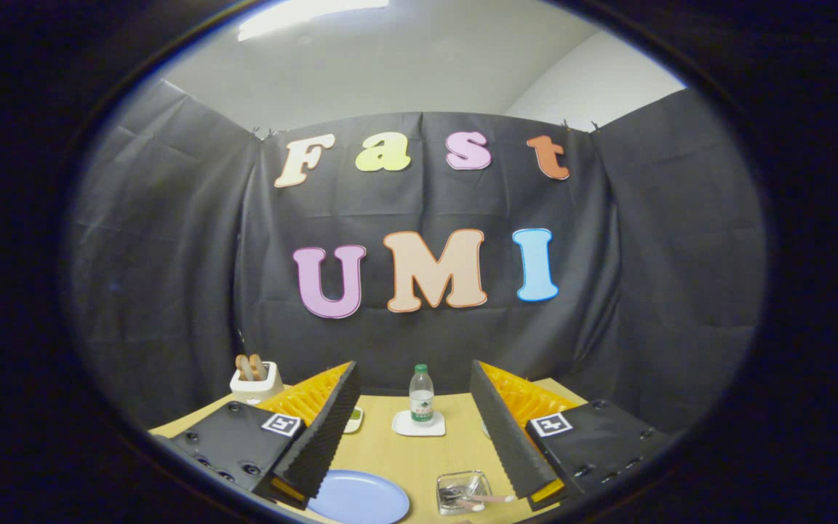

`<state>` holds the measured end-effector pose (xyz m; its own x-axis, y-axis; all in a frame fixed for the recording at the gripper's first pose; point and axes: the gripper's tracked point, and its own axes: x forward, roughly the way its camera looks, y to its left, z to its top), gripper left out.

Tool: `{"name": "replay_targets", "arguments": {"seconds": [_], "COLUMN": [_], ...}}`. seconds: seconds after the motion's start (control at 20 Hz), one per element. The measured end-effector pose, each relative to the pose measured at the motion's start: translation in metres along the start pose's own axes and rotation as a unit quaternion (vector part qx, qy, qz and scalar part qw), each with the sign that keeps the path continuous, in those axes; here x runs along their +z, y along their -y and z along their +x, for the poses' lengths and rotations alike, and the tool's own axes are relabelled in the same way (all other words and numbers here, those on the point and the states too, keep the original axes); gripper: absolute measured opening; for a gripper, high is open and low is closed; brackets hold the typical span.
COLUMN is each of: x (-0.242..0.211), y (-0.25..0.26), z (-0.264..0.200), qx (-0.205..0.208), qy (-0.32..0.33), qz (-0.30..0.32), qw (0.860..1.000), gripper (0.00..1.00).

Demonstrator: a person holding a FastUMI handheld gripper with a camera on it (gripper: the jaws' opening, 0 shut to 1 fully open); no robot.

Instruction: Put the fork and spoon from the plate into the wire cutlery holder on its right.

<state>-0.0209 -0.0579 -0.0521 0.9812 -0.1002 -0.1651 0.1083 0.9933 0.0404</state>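
Note:
My gripper is open and held above the wooden table, with nothing between its fingers. Below and between the fingers lies a round blue plate; the part I can see is bare. Just right of the plate, by the right finger, stands the small wire cutlery holder. Metal cutlery lies inside it, and a pinkish handle sticks out toward the right finger. I cannot make out which pieces are in there.
A water bottle stands on a white coaster at the table's far side, beyond the fingers. A white toaster with bread slices sits at the far left. A small dish lies behind the left finger.

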Motion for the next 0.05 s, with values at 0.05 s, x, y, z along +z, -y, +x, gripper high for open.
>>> {"name": "replay_targets", "arguments": {"seconds": [0.05], "x": [0.0012], "y": [-0.0023], "z": [0.0006], "qx": [0.004], "qy": [0.001], "qz": [-0.001], "qw": [1.000], "gripper": [0.98]}}
